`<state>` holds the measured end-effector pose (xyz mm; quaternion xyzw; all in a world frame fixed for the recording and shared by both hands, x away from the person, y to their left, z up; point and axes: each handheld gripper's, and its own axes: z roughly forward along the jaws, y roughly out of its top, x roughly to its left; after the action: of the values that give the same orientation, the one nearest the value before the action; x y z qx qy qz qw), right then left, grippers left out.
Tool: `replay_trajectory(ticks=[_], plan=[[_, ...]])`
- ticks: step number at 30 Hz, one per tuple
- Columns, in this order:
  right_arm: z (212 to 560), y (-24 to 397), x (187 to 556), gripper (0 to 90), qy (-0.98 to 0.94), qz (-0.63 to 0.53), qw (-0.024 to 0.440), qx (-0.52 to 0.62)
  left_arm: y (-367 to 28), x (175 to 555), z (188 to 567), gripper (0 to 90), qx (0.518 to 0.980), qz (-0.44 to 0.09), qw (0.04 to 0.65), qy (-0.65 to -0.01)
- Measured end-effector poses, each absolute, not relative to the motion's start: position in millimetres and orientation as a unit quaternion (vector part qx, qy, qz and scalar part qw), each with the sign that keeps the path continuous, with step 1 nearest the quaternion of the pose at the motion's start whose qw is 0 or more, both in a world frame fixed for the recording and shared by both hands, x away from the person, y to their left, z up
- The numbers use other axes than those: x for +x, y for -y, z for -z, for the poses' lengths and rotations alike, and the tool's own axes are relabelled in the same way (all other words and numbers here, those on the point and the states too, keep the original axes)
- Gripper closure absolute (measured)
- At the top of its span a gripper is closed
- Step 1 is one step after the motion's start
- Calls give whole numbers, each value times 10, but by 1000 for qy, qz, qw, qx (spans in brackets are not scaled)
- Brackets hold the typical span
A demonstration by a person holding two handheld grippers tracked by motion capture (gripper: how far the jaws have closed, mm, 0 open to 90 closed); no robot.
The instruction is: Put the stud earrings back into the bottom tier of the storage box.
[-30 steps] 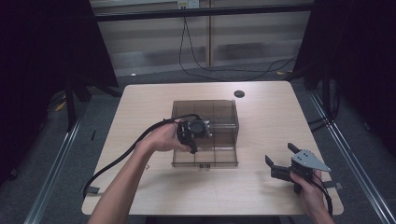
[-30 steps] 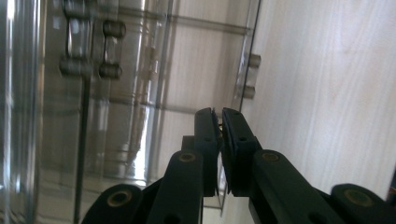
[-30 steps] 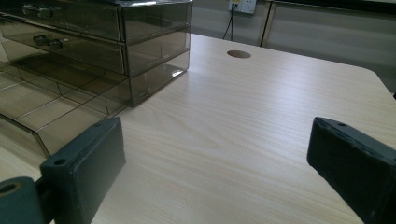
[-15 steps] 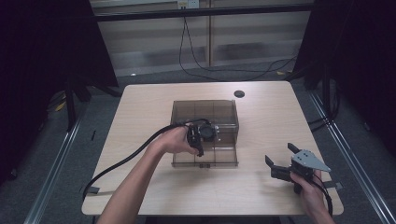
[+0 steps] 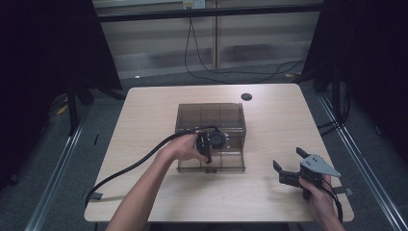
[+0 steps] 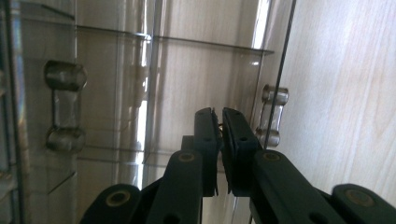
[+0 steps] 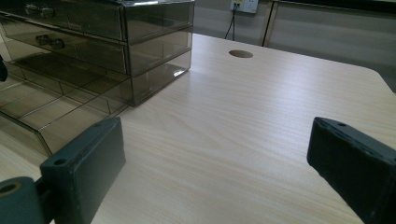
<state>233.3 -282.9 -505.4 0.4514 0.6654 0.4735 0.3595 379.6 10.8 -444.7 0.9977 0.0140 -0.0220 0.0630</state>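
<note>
A smoky clear drawer cabinet (image 5: 210,115) stands mid-table, and its bottom drawer (image 5: 226,162) is pulled out toward the front. My left gripper (image 5: 208,156) hangs over that drawer's left part and points down into it. In the left gripper view its jaws (image 6: 219,123) are pressed together, with the drawer's clear floor and a clear handle (image 6: 273,114) beyond them; I cannot tell whether anything tiny sits between the tips. My right gripper (image 5: 288,160) rests at the table's front right, open, with bare tabletop between its fingers (image 7: 215,154). The cabinet (image 7: 140,42) lies to its left.
A round cable hole (image 5: 246,96) sits near the table's far edge, right of centre. The left gripper's black cable (image 5: 130,168) trails across the table's left front. Bare wood (image 5: 279,125) lies between the cabinet and the right gripper.
My left hand has carried its shut gripper a little to the right and lower, over the pulled-out drawer. The right gripper has stayed where it was.
</note>
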Motion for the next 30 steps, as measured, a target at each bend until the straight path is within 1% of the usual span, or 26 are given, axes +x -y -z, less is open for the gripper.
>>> replay_trajectory(ticks=[4, 5, 7, 9, 12, 13, 14, 15, 17, 18, 21, 25, 28, 29, 30], plan=[[5053, 2827, 2330, 37, -665, -472, 361, 452, -88, 3791, 4491, 843, 998, 19, 62, -17], [5054, 2827, 2331, 37, -664, -473, 362, 452, -85, 3797, 4495, 837, 998, 27, 57, -15], [5054, 2826, 2331, 37, -664, -473, 362, 452, -85, 3789, 4502, 824, 998, 18, 55, -18], [5053, 2828, 2331, 37, -665, -473, 361, 452, -105, 3796, 4486, 819, 997, 16, 71, -28], [5053, 2827, 2333, 37, -664, -474, 360, 453, -126, 3809, 4455, 815, 997, 20, 69, -25], [5053, 2827, 2333, 37, -664, -474, 360, 453, -138, 3793, 4454, 815, 996, 19, 81, -39], [5054, 2829, 2334, 37, -665, -473, 361, 452, -152, 3803, 4437, 808, 996, 22, 79, -38], [5053, 2829, 2333, 37, -665, -473, 360, 452, -185, 3812, 4411, 759, 996, 29, 80, -41], [5053, 2828, 2333, 37, -666, -473, 359, 451, -201, 3816, 4396, 745, 996, 26, 76, -38], [5053, 2828, 2332, 37, -666, -473, 359, 451, -228, 3811, 4367, 738, 995, 35, 79, -40], [5053, 2827, 2333, 37, -667, -472, 359, 451, -255, 3784, 4309, 733, 995, 25, 88, -43], [5054, 2826, 2332, 37, -665, -473, 361, 451, -310, 3780, 4263, 735, 994, 30, 97, -44], [5054, 2827, 2335, 37, -665, -475, 359, 451, -431, 3760, 4248, 734, 995, 18, 88, -49], [5054, 2827, 2334, 37, -665, -474, 360, 451, -469, 3750, 4245, 734, 994, 9, 96, -54], [5054, 2827, 2334, 37, -665, -474, 360, 451, -513, 3762, 4221, 734, 993, 23, 99, -57]])
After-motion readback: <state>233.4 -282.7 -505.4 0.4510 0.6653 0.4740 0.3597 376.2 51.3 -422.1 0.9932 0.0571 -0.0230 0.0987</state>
